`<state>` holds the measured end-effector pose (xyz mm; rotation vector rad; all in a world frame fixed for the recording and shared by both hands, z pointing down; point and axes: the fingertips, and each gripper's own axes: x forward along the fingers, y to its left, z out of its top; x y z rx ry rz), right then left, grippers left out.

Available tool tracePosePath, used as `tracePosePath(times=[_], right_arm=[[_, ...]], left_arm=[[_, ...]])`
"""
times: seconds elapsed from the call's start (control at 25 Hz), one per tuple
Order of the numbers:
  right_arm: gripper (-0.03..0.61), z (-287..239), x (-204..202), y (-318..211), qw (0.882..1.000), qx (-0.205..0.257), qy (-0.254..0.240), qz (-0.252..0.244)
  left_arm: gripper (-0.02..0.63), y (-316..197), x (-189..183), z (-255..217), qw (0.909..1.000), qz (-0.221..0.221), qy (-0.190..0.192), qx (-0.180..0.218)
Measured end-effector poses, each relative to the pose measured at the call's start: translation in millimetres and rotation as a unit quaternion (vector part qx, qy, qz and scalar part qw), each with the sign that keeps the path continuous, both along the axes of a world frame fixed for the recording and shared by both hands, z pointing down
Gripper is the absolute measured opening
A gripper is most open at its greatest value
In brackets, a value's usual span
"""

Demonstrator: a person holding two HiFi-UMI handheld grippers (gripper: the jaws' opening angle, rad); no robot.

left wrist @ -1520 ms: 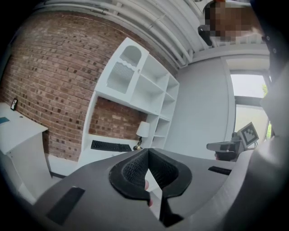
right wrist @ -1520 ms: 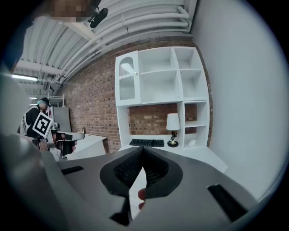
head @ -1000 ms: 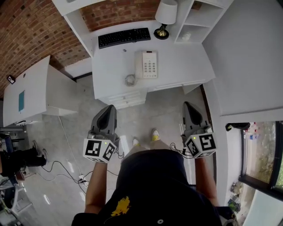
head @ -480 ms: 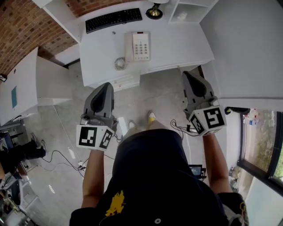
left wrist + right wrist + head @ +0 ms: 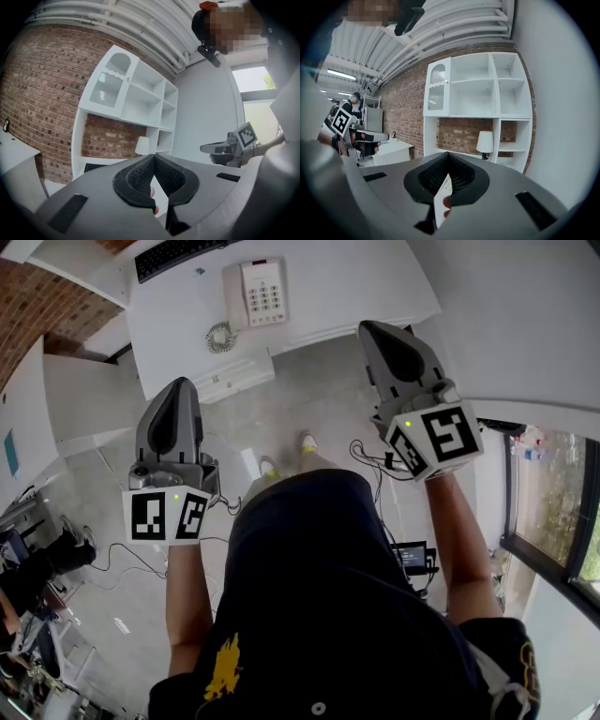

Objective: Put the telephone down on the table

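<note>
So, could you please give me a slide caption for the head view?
Person facing white desk with telephone, left gripper and right gripper both shut.

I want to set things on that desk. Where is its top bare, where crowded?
The widest bare patch of the white desk lies right of the telephone, out to the desk's right edge. A smaller one lies left of the coiled cord. Crowded: the strip between keyboard and telephone.

Top edge cuts keyboard [image 5: 178,254]; telephone [image 5: 258,292] key markings too small to read.
</note>
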<state>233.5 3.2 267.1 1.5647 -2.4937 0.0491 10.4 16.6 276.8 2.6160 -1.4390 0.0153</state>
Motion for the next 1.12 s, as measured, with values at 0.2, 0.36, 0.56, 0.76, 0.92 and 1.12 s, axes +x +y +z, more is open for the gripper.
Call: tracePosePath(times=[0.2, 0.36, 0.56, 0.76, 0.92, 1.12], right_arm=[[-0.002, 0.7, -4.0, -4.9, 1.000, 0.000, 0.001, -0.009], [-0.002, 1.5, -8.2, -6.6, 1.000, 0.000, 0.001, -0.016], [-0.002, 4.1, -9.1, -5.8, 1.000, -0.002, 0.003, -0.026], [-0.002, 7.0, -7.4, -5.7, 1.000, -0.006, 0.004, -0.030], [-0.002, 12.4, 0.7, -8.3, 1.000, -0.011, -0.005, -0.025], [-0.002, 28.0, 15.9, -7.8, 0.999, -0.038, -0.020, -0.001]], left_arm=[[0.017, -1.6, 4.6, -1.1, 1.0000, -0.002, 0.001, 0.003], [0.017, -2.9, 3.2, -0.6, 1.0000, -0.006, 0.002, 0.003], [0.017, -2.3, 3.0, 0.3, 0.9999, -0.010, -0.001, 0.003], [0.017, -1.4, 1.4, 0.7, 0.9999, -0.013, -0.006, 0.002], [0.017, -1.1, -4.9, 12.4, 0.9995, -0.023, -0.004, -0.023], [0.017, 4.5, -35.3, 34.2, 0.9961, -0.048, -0.008, -0.073]])
